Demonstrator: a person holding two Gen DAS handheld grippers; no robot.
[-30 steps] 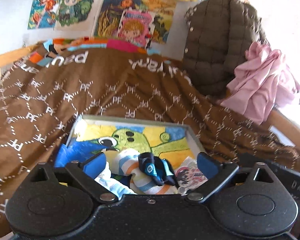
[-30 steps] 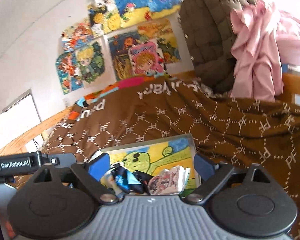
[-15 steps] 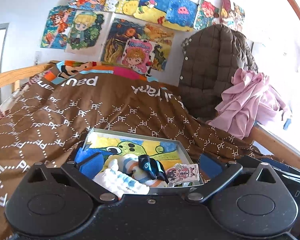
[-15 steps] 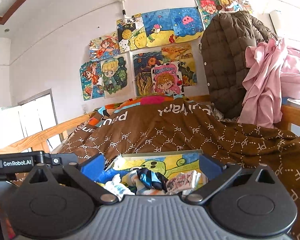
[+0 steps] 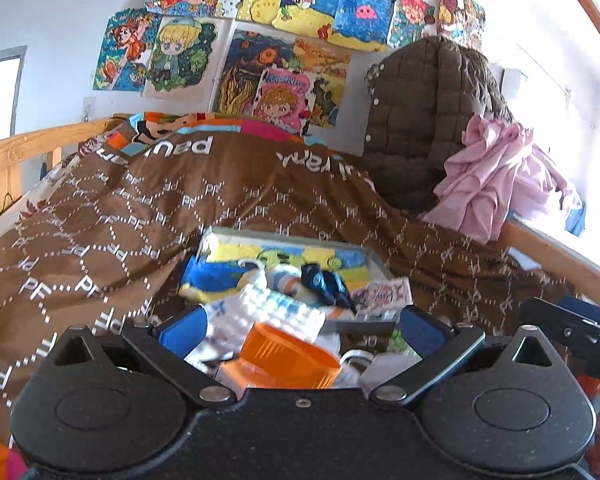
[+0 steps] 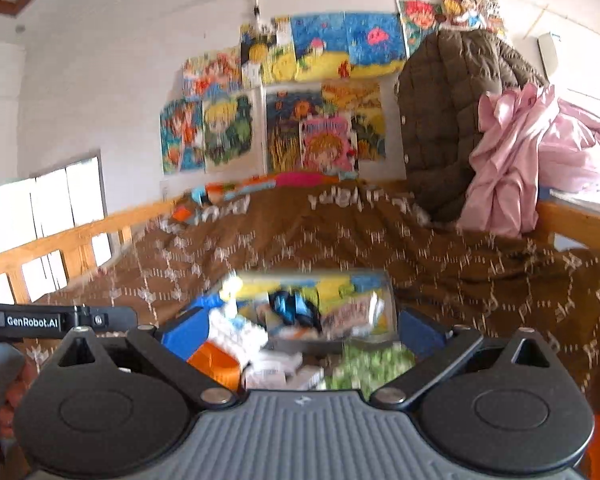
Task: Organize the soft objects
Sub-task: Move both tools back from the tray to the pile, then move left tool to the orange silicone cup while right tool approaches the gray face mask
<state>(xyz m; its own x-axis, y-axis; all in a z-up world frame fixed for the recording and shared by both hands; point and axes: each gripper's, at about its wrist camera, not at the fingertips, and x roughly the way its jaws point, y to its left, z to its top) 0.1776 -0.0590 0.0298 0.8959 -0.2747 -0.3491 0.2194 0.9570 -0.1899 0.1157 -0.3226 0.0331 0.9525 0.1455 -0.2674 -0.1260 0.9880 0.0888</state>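
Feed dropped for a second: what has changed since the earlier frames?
Both claws pulled back from the tray, level with the bed. An orange thing and more clutter now show between the left claw fingers. The right claw, open, just finished widening. Neither holds anything. Socks in the tray, blanket and jacket are unchanged.

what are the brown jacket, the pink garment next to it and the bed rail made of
Brown jacket: looks like matte quilted padded fabric, stitched in squares with snap buttons. Pink garment: thin, slightly shiny cloth, sharply creased. Bed rail: light unpainted wood, grain and knots visible.
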